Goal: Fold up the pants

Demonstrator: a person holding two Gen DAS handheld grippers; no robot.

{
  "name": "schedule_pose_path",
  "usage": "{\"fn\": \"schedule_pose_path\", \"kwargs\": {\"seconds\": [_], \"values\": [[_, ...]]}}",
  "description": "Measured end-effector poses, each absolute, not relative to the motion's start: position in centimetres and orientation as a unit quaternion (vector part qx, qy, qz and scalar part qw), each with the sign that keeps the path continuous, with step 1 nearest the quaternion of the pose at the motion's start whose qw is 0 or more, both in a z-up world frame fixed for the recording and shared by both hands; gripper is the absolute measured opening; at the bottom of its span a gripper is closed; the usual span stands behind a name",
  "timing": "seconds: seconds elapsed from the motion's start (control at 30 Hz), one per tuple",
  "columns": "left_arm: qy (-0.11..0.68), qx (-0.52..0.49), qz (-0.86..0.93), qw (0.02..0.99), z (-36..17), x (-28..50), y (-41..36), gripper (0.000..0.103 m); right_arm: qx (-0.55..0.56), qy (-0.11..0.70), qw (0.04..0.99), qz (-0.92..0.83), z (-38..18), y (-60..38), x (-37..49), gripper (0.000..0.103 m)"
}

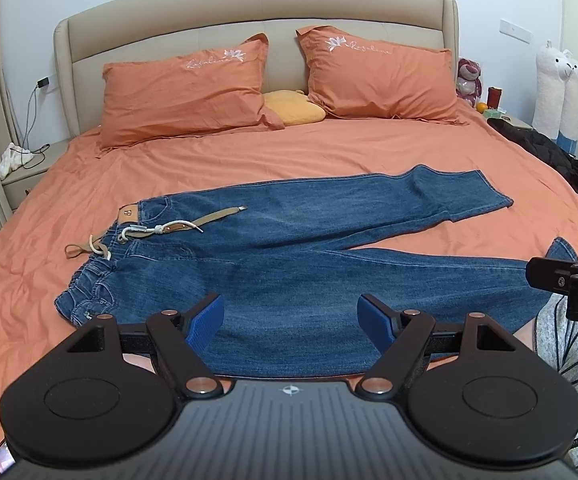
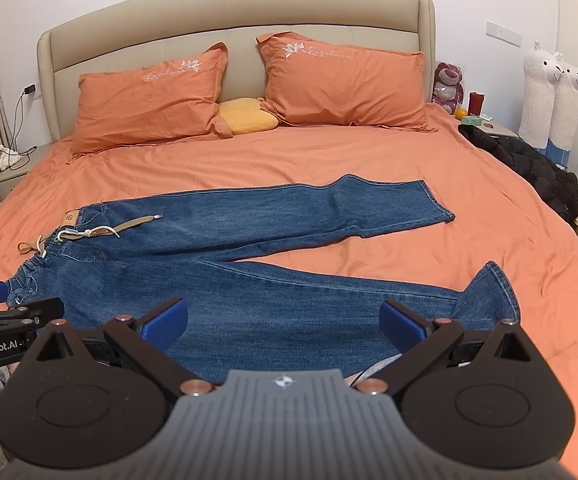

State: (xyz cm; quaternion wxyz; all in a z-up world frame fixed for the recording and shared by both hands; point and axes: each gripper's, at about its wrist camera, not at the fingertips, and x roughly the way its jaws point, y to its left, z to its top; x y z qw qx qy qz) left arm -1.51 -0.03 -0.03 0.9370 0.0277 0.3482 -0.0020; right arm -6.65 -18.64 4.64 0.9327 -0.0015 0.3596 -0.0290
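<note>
Opening stage of the fold: the blue denim pants (image 1: 289, 256) lie flat and unfolded across the orange bedsheet (image 1: 329, 152), waistband to the left with a tan belt and white cord (image 1: 161, 226) lying over it, the two legs splayed apart toward the right. We hold the left gripper (image 1: 291, 318) above the near thigh region and the right gripper (image 2: 283, 322) above the near leg — both sets of blue-padded fingers (image 2: 165, 322) stand wide apart and hold nothing. We judge that the next move calls for bringing one leg over the other, which means seizing the near leg at hem (image 2: 493, 292) and waistband (image 2: 29, 276) together. The near edge of the denim lies close to the bed's front edge; beyond the far leg, bare sheet runs up to the orange pillows (image 1: 185, 92), while a black jacket (image 2: 529, 164) crowds the right side.
</note>
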Motion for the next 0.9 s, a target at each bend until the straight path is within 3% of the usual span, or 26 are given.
{"fn": "schedule_pose_path", "kwargs": {"seconds": [0.43, 0.67, 0.9], "values": [[0.35, 0.08, -0.021, 0.933, 1.8, 2.2, 1.7, 0.089, -0.008, 0.356, 0.934, -0.013, 5.4, -22.9, -3.4, 0.098], [0.366, 0.11, -0.002, 0.924, 2.7, 7.6, 7.7, 0.084, -0.044, 0.363, 0.93, -0.049, 5.7, -29.9, 2.8, 0.098], [0.406, 0.065, 0.022, 0.911, 2.0, 13.3, 16.8, 0.084, -0.046, 0.41, 0.908, -0.069, 3.5, -37.8, 9.0, 0.098]]}}
